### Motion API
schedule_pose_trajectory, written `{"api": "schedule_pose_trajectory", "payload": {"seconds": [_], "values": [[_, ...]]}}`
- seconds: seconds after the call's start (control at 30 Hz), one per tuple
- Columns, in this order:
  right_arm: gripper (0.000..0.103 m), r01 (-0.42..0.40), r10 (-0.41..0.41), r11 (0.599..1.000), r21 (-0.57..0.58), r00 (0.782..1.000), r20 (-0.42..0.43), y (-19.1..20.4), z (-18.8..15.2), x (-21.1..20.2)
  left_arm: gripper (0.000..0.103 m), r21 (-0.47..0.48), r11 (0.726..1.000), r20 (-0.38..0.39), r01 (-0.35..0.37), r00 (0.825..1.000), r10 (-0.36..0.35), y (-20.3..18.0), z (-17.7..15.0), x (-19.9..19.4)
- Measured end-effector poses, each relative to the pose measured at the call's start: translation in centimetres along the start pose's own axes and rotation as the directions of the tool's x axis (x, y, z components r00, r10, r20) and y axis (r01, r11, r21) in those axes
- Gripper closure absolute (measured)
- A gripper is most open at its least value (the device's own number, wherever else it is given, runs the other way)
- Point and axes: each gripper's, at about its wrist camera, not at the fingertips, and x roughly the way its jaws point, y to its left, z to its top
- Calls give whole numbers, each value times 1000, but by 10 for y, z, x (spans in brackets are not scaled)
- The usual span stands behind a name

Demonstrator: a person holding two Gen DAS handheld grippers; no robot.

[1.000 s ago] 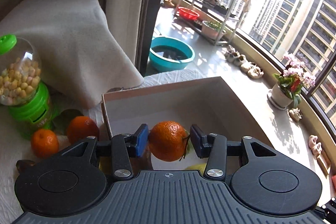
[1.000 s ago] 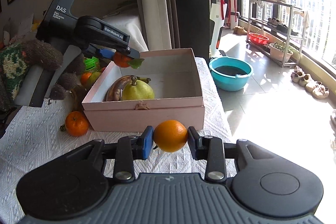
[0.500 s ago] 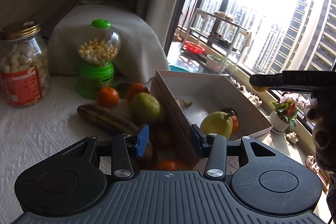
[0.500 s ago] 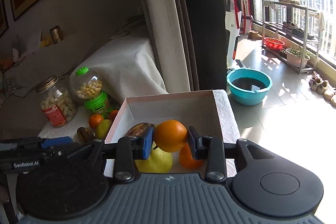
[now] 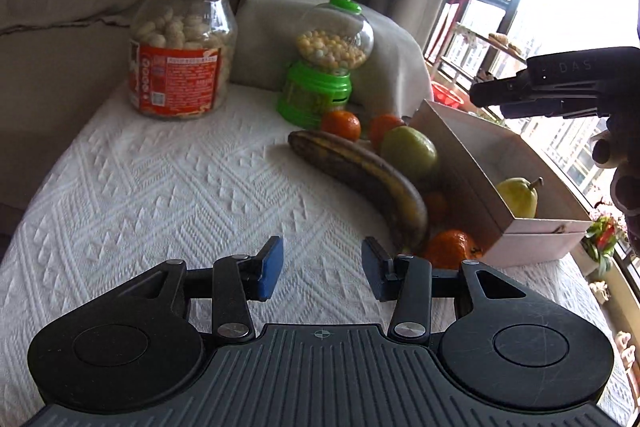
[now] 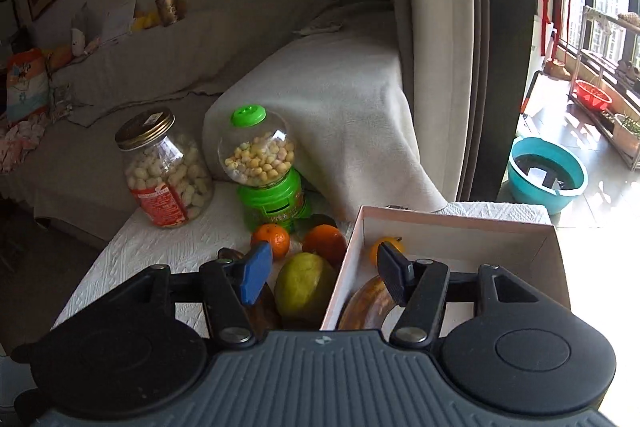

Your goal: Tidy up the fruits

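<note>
My left gripper [image 5: 322, 267] hangs open over bare white cloth, nothing between its blue pads. To its right lie a dark banana [image 5: 360, 179], a green fruit [image 5: 408, 151] and several oranges, one [image 5: 452, 249] beside the pink box [image 5: 532, 239]. A yellow pear [image 5: 518, 197] sits in the box. The right gripper's black body [image 5: 560, 83] hovers above the box. In the right wrist view my right gripper [image 6: 324, 273] is opening over the box's left wall [image 6: 340, 283], holding nothing. An orange [image 6: 384, 247] and a banana [image 6: 368, 303] lie in the box below it.
A glass jar of pale snacks [image 5: 180, 47] and a green candy dispenser [image 5: 324, 75] stand at the back of the table. A cloth-draped piece of furniture [image 6: 340, 99] rises behind them. A teal basin [image 6: 548, 179] sits on the floor past the table.
My right gripper came over the box and its jaws parted, dropping the orange it held. My left gripper released its orange into the box and swung left, away over the cloth.
</note>
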Motion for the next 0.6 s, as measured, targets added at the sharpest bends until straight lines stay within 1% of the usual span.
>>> {"api": "schedule_pose_trajectory", "payload": {"seconds": [0.1, 0.23, 0.27, 0.3, 0.33, 0.37, 0.43, 0.53, 0.6], "values": [[47, -9, -2, 988, -151, 997, -73, 42, -12, 20, 55, 0, 1000, 8, 19, 1000, -19, 4, -2, -7], [49, -45, -2, 948, -315, 989, -148, 87, -23, 50, 55, -17, 1000, 18, 20, 1000, -19, 13, -7, -18], [50, -34, -26, 937, -348, 986, -165, 95, -26, 60, 55, -22, 1000, 20, 14, 1000, -14, 16, -9, -20], [50, -7, -68, 928, -372, 980, -188, 102, -29, 69, 55, -26, 1000, 22, 9, 1000, -9, 19, -10, -23], [50, 16, -101, 926, -377, 973, -206, 105, -32, 75, 55, -32, 999, 25, 4, 1000, -3, 24, -12, -26], [50, 21, -111, 928, -373, 969, -223, 105, -35, 79, 55, -36, 999, 27, 0, 1000, 1, 27, -13, -28], [52, 17, -106, 934, -357, 967, -231, 104, -41, 79, 55, -55, 998, 33, -13, 999, 15, 36, -15, -32], [52, 66, -146, 944, -322, 962, -230, 100, -43, 82, 55, -82, 996, 41, -20, 999, 23, 44, -15, -31], [52, 70, -145, 951, -300, 961, -235, 99, -43, 84, 55, -85, 996, 46, -14, 999, 18, 45, -15, -32]]}}
